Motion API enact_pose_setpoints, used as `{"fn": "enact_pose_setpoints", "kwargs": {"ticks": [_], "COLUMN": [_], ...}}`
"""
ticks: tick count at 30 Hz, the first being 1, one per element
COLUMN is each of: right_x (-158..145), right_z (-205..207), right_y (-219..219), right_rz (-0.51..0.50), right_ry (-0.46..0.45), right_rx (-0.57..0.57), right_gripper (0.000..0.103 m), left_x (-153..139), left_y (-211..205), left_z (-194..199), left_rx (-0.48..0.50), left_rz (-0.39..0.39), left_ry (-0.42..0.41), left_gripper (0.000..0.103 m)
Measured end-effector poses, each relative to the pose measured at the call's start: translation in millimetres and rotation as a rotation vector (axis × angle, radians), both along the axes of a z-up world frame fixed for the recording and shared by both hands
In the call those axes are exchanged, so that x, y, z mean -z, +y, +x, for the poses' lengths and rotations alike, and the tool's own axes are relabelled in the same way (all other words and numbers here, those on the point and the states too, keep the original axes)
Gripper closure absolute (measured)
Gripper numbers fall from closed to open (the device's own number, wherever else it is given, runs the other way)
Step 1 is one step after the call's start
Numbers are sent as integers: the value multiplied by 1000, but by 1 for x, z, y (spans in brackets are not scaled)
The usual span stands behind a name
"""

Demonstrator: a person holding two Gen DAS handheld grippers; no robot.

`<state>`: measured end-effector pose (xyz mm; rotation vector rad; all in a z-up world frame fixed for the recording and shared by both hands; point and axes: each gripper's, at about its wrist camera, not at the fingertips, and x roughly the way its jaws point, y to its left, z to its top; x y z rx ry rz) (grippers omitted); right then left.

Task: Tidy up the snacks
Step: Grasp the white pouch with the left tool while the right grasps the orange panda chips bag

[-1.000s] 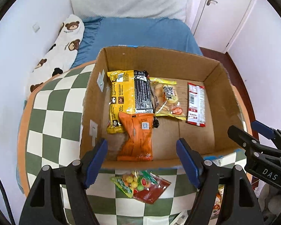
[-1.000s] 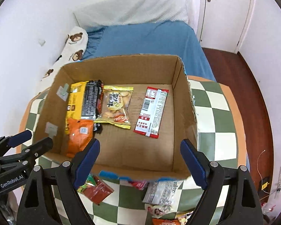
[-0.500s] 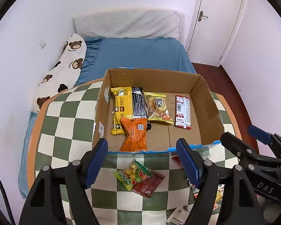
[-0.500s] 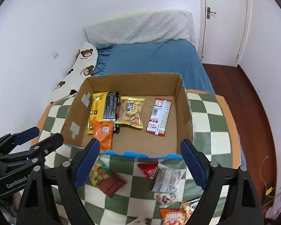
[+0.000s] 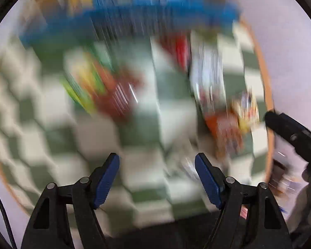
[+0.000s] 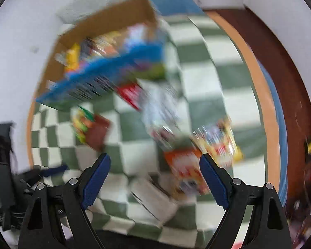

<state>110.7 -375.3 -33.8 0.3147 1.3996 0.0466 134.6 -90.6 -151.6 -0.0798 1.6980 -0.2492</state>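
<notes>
Overhead, heavily motion-blurred: left gripper [image 5: 157, 172] and right gripper [image 6: 154, 173] both spread wide, nothing between the fingers, above the green-checked table [image 6: 205, 87]. Loose snack packets scattered below — yellow-green-and-maroon packet [image 6: 89, 127], white packet [image 6: 161, 112], orange packet [image 6: 184, 169], yellow packet [image 6: 219, 143]. Beyond them, the blue-edged cardboard box [image 6: 105, 27] holding more snacks, details unreadable.

Cardboard box [image 6: 105, 22] matt; snack packets [image 6: 186, 166] glossy (blurred).
</notes>
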Motion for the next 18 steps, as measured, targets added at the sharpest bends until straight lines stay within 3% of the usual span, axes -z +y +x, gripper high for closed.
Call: {"fn": "enact_pose_setpoints", "kwargs": {"ticks": [3,5,10,13,14,18], "right_x": [26,37,59,66,69,81], "right_z": [-23,-33,-37,-32,-29,-21], "right_y": [-23,-35,-51,-50,-50,-41], "right_rz": [-16,-26,-47,-64,-64,-62], "right_ry": [58,76,87,88,88,111], "right_rx": [54,80,110,94,87,34], "right_gripper": [13,13,13,13,15,21], "left_x": [55,84,126,139,138,122], "left_y": [-6,-11,-31,-41,-45,-57], "left_z": [-12,-14,-16,-19,-19,-14], "left_rx": [-123,-224,-393,-432,-407,-231], "left_rz": [-126,-189,-268,-244,-219,-123], "left_ry": [245,357,510,506,476,338], "left_gripper": [29,29,29,33,43,47]}}
